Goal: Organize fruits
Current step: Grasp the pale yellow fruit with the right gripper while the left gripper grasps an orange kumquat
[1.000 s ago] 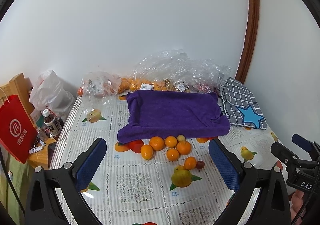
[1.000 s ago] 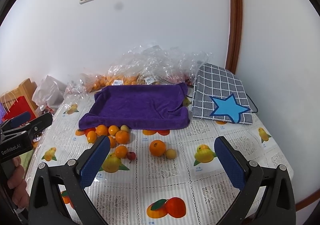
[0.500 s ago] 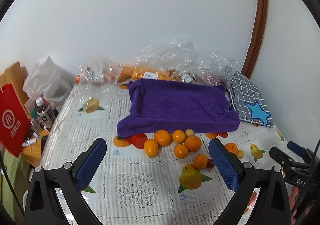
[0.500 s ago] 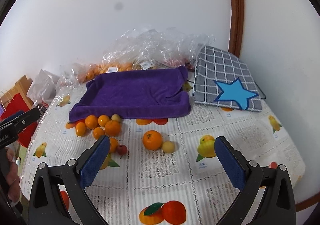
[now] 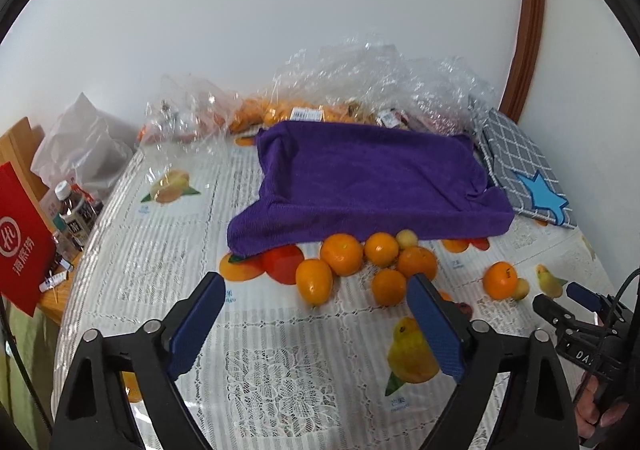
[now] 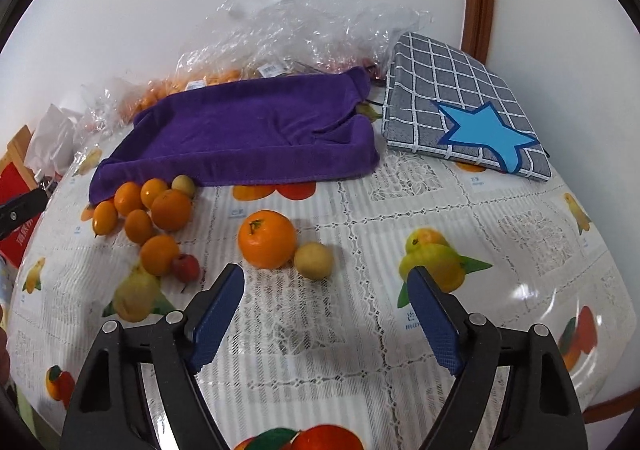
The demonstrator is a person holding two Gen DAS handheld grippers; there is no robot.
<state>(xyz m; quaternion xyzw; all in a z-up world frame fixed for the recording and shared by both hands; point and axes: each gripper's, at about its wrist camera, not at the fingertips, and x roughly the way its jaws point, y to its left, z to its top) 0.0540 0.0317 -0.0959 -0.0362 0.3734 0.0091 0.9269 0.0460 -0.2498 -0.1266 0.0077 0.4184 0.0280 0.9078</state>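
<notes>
I see both my left gripper [image 5: 316,324] and right gripper [image 6: 326,314] spread, empty, low-frame, the large orange [image 6: 267,238] and what looks like a yellow plum [image 6: 314,260] mid-frame.

- Soft purple towel [image 6: 248,130] is showing solid violet.
- Round orange fruits [image 5: 342,254] are glowing bright orange.
- Grey checked cushion [image 6: 460,98] is carrying a blue star.
- Fruit-printed white lace tablecloth [image 6: 400,218] is displaying yellow, red prints.
</notes>
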